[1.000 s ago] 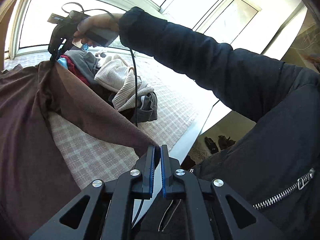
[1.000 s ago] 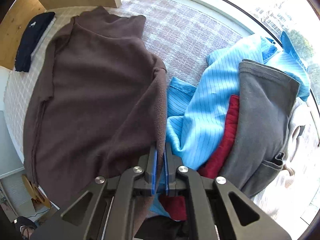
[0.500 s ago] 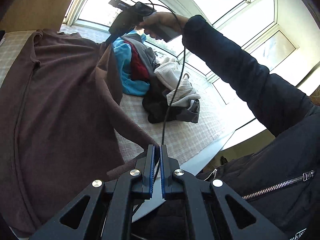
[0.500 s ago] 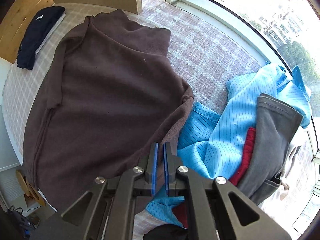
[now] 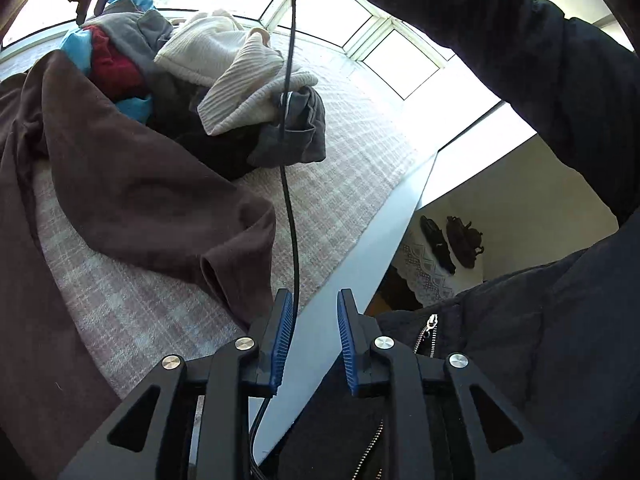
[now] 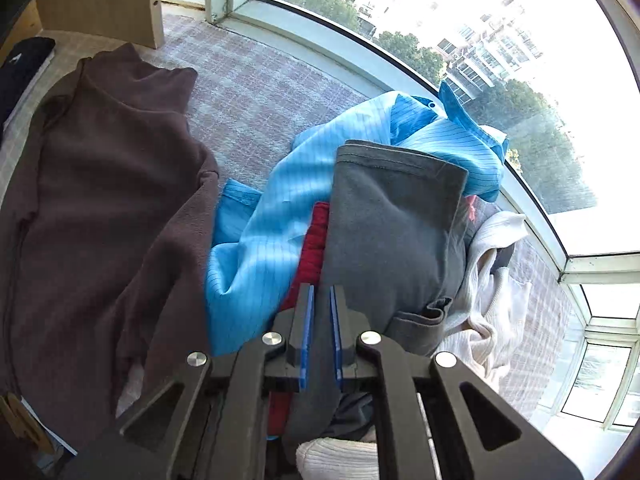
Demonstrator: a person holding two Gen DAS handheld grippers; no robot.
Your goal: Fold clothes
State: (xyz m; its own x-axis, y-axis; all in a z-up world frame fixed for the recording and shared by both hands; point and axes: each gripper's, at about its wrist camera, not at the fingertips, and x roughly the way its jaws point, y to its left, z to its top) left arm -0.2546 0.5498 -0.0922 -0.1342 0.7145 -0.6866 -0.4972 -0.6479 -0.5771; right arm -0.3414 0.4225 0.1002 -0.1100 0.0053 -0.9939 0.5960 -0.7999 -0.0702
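The brown sweater (image 6: 100, 200) lies spread on the checked tablecloth (image 5: 340, 184). Its sleeve (image 5: 152, 200) rests in loose folds, with the cuff just left of my left gripper (image 5: 314, 312). That gripper's jaws are opening and no cloth is between them. A black cable (image 5: 290, 208) hangs down past its left pad. My right gripper (image 6: 321, 300) hovers above the pile of clothes, pointing down at a grey garment (image 6: 392, 240) and a red one (image 6: 316, 240). Its jaws are opening too, with a narrow gap and nothing in it.
The pile also holds a blue striped shirt (image 6: 260, 248) and a cream knit (image 5: 240, 72). A folded dark garment (image 6: 20, 64) lies at the far left. The table's white edge (image 5: 360, 272) runs beside the person's dark jacket (image 5: 540, 320). Windows (image 6: 480, 40) border the table.
Both grippers have let go of the brown sleeve, which has dropped onto the table. The left gripper has sunk toward the table edge. The right has shifted over the pile.
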